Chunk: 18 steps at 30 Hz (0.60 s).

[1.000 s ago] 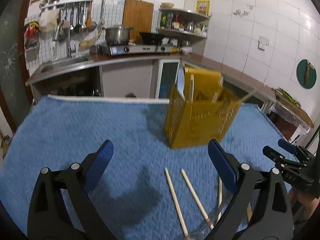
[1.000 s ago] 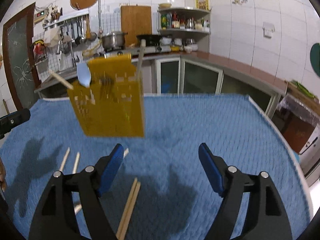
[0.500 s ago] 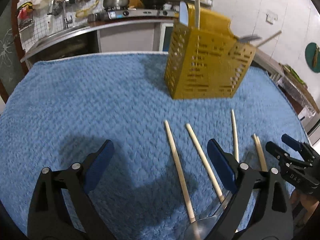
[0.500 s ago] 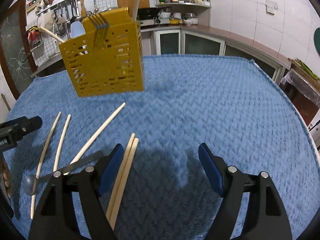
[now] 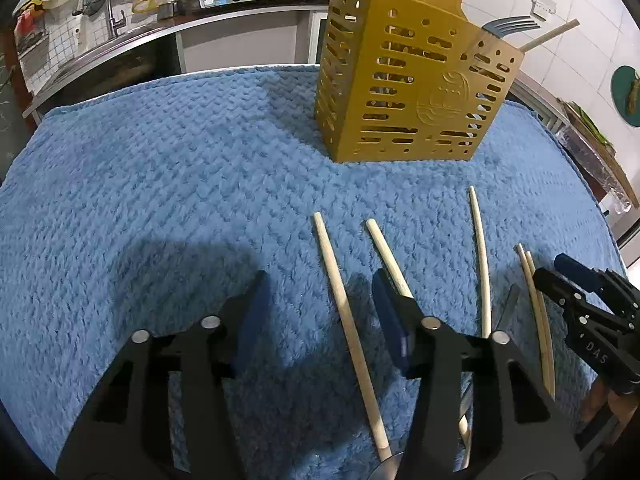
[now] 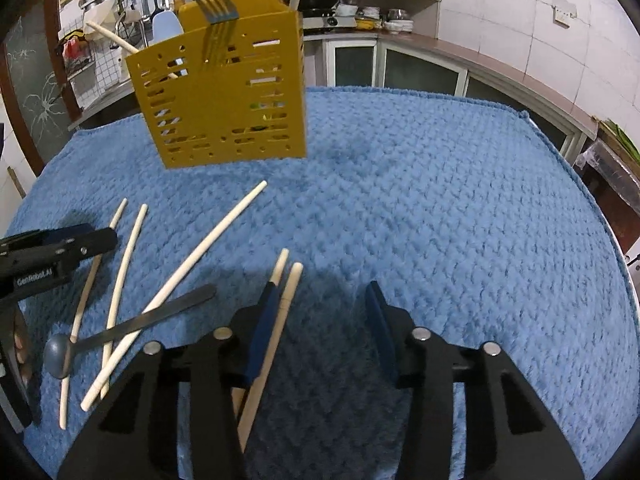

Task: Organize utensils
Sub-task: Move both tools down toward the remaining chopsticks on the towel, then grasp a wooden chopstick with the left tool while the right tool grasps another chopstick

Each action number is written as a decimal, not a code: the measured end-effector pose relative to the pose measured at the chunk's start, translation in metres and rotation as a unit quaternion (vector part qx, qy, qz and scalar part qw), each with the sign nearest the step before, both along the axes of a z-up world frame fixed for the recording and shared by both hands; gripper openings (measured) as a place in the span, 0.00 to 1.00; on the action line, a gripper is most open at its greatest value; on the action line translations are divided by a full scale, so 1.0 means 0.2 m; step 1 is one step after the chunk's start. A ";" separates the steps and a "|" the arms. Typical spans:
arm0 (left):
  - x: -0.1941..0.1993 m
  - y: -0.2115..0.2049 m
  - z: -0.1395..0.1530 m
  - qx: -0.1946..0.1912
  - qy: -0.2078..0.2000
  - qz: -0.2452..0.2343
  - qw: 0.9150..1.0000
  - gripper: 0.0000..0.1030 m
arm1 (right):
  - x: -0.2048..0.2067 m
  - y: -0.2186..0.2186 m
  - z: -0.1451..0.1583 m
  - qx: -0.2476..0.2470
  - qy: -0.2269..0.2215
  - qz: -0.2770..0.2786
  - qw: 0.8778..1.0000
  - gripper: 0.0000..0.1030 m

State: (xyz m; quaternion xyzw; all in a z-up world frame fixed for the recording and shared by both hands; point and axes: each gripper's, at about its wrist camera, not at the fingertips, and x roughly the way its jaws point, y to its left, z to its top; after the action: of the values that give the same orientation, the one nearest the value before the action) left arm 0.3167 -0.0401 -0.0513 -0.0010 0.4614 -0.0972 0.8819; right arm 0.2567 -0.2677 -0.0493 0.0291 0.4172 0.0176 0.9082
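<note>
Lying loose on the blue towel (image 5: 160, 184) in front of your grippers are five wooden chopsticks and a metal spoon (image 6: 120, 330). The yellow slotted utensil holder (image 5: 408, 88) stands upright beyond them, already holding a fork (image 6: 218, 12), a chopstick and a pale blue utensil.

In the left wrist view, one chopstick (image 5: 348, 320) runs lengthwise away from you, up the gap between your left gripper's (image 5: 320, 304) fingers and closer to the right-hand pad. A second chopstick (image 5: 386, 254) passes under or just behind that same pad. Those fingers are spread and hold nothing.

In the right wrist view, a pair of chopsticks (image 6: 286, 288) lies side by side, their long axis also pointing toward the holder. They sit at the left finger of your right gripper (image 6: 320, 312), not centred in the gap. Its fingers are likewise apart and empty.

Each gripper seems to have its own target. The left one looks the better lined up, since its stick already lies inside the opening. Your right gripper would likely need a small shift to its left to bracket the pair.

The spoon's handle crosses over the long middle chopstick (image 6: 192, 268), so lifting that stick may drag the spoon with it.
</note>
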 end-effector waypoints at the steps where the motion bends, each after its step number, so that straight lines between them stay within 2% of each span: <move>1: 0.00 0.00 0.00 -0.001 0.002 -0.002 1.000 0.43 | 0.00 0.00 0.00 0.004 0.004 0.001 1.000 0.42; 5: 0.01 -0.04 0.00 0.011 0.002 -0.007 1.000 0.41 | 0.01 0.04 -0.02 -0.003 0.015 0.000 1.000 0.41; 8: 0.00 -0.07 -0.01 0.034 0.000 -0.008 0.999 0.35 | 0.00 0.07 -0.01 -0.006 0.020 -0.009 1.000 0.31; 10: -0.01 -0.07 0.00 0.043 0.001 -0.007 0.999 0.29 | -0.01 0.08 0.00 -0.001 0.022 -0.014 1.000 0.15; 11: -0.01 -0.07 0.00 0.046 0.001 -0.005 0.999 0.28 | -0.01 0.09 0.00 0.000 0.024 -0.012 1.000 0.13; 14: 0.00 -0.06 0.00 0.047 0.007 0.009 0.999 0.25 | -0.01 0.12 -0.01 -0.009 0.024 -0.017 1.000 0.10; 18: 0.02 -0.08 0.00 0.050 0.014 0.024 0.998 0.24 | 0.01 0.11 -0.01 0.004 0.024 -0.025 0.999 0.09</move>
State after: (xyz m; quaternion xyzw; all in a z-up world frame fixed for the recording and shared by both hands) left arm 0.3207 -0.0570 -0.0516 0.0304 0.4774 -0.0525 0.8766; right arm 0.2593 -0.2448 -0.0514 0.0434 0.4377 -0.0040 0.8981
